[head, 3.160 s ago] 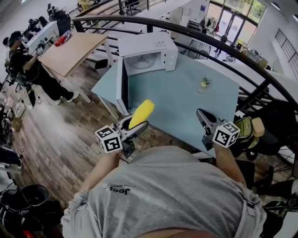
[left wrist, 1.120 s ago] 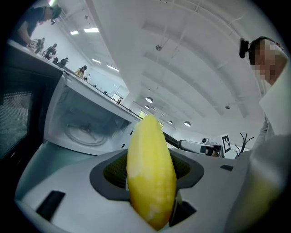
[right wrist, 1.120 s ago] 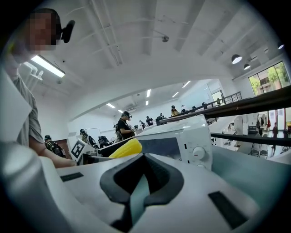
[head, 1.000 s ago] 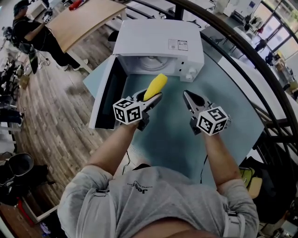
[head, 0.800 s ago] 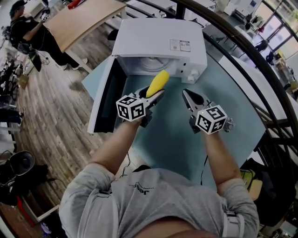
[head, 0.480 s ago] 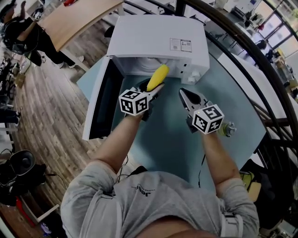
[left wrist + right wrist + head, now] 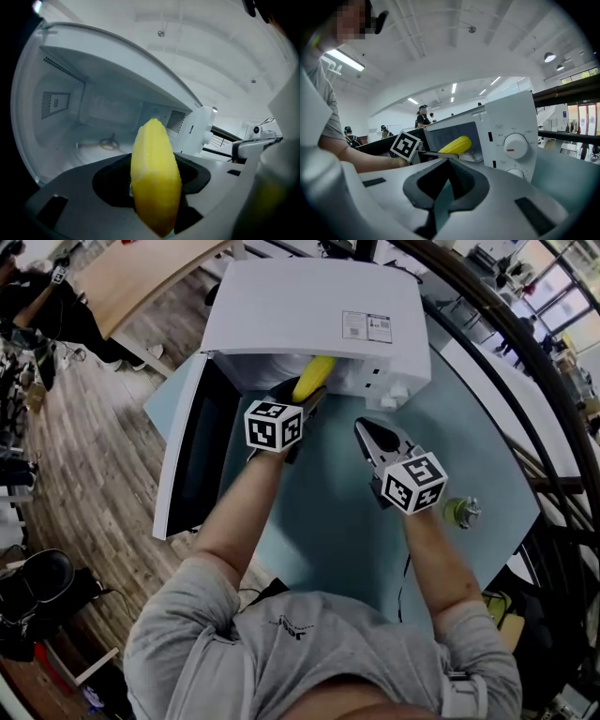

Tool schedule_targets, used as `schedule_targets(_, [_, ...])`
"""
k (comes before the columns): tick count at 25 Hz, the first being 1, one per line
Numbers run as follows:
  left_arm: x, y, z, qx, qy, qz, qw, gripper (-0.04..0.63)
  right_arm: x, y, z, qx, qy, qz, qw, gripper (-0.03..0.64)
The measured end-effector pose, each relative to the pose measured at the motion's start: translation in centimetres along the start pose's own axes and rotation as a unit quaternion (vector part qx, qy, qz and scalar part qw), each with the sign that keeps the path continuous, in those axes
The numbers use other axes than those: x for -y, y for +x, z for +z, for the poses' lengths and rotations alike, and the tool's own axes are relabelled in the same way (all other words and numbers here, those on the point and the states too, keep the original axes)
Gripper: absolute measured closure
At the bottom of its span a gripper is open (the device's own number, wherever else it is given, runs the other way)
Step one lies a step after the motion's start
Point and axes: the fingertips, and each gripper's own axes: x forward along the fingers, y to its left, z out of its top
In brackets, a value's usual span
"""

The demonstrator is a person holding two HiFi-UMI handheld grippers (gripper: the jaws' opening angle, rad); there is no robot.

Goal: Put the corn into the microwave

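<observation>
The corn (image 7: pixel 314 377) is gripped endwise by the left tongs (image 7: pixel 309 397) to clear the microwave (image 7: pixel 309 315) opening; the right tongs (image 7: pixel 362 428) are clenched, empty.

Wood plank floor (image 7: pixel 84 460) lay left of left gripper (image 7: pixel 307 397); wooden desk (image 7: pixel 141 263) beyond-left. Dark curved railing (image 7: pixel 520 348) ran right of right gripper (image 7: pixel 362 427). Ceiling strip lights (image 7: pixel 344 58) overhead.

- Two white labels (image 7: pixel 367 326) on top of the microwave (image 7: pixel 281 306): print too small to read.
- Print (image 7: pixel 289 626) on the person's grey shirt (image 7: pixel 366 662): illegible.
- Square markers (image 7: pixel 275 425) on the left gripper (image 7: pixel 303 406) and right gripper (image 7: pixel 364 430): patterns, no letters.
</observation>
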Motion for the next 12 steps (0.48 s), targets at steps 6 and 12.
schedule_targets(6, [-1.8, 2.3, 0.8, -0.013, 0.046, 0.027, 0.9985, 0.350, 0.5, 1.0, -0.6, 0.000, 0.001, 0.005, 1.000, 0.600])
schedule_targets(12, [-3.5, 4.5, 1.2, -0.033, 0.085, 0.054, 0.9944, 0.350, 1.2, 1.6, -0.9, -0.001, -0.005, 0.008, 1.000, 0.600])
